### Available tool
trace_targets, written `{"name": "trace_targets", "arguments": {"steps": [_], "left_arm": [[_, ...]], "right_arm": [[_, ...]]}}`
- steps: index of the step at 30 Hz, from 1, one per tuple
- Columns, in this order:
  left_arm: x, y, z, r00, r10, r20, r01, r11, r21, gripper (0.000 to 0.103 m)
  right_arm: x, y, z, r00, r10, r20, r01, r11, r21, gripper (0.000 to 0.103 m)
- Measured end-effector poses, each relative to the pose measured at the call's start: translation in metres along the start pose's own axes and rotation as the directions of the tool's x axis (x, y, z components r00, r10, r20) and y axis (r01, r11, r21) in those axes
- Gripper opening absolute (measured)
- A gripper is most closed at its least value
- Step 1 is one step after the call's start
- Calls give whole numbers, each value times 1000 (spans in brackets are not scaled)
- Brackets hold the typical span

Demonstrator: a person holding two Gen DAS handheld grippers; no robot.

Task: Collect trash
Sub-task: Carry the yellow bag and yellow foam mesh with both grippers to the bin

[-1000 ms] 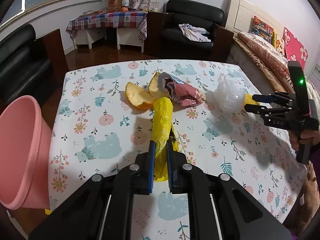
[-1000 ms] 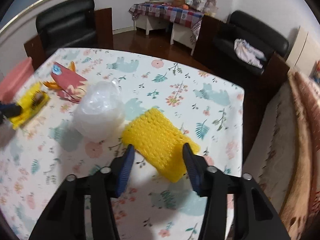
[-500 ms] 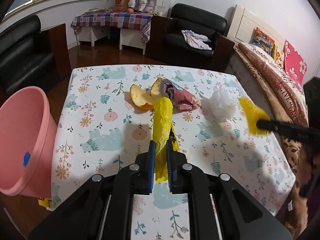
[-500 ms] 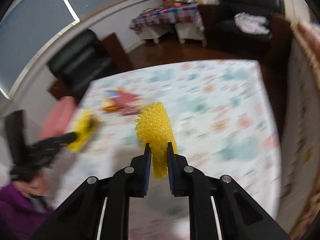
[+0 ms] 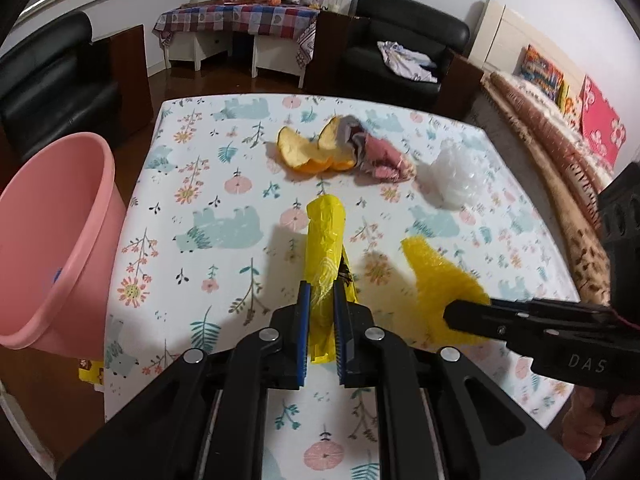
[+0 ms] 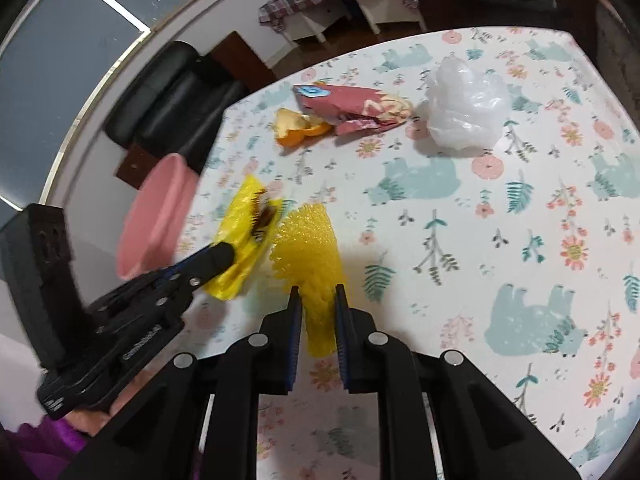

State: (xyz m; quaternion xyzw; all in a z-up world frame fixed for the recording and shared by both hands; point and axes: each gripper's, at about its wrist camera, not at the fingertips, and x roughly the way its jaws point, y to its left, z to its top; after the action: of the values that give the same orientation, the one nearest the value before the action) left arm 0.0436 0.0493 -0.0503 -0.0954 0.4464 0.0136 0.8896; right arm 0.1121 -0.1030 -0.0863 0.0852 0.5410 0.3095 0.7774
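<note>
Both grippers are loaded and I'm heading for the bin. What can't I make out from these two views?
- Pink bin: left wrist view cuts it off at the frame edge, contents unseen; in the right wrist view the left gripper covers part of it.
- Yellow wrapper: print too small and crumpled to read.
- Yellow foam net: lower end hidden between the right gripper fingers.
- Orange peel: partly behind the red wrapper.

Black armchair point(image 5: 404, 40), checkered side table point(image 5: 240, 16)
</note>
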Motion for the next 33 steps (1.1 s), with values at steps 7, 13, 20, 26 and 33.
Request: {"name": "trace_targets", "arguments": {"steps": [7, 13, 20, 26, 33], "left_arm": [[13, 4, -5, 1000, -4, -26, 4, 1000, 5, 10], [5, 6, -4, 1000, 5, 8, -5, 1000, 7, 10], [-13, 17, -3, 998, 25, 60, -23, 999, -25, 10], [-28, 27, -1, 994, 47, 101, -42, 998, -45, 10], [-61, 55, 5, 975, 92, 203, -75, 993, -88, 10]], "right_arm": [[7, -10, -5, 991, -133, 32, 133, 991, -7, 16], [6, 0, -11, 979, -182, 94, 187, 981, -52, 16], [-6, 26, -15, 964, -188, 189, 213, 970, -121, 16], [-6, 38, -17, 964, -168, 205, 195, 973, -122, 16], [-6, 73, -9, 963, -95, 250, 144, 973, -183, 16]]}}
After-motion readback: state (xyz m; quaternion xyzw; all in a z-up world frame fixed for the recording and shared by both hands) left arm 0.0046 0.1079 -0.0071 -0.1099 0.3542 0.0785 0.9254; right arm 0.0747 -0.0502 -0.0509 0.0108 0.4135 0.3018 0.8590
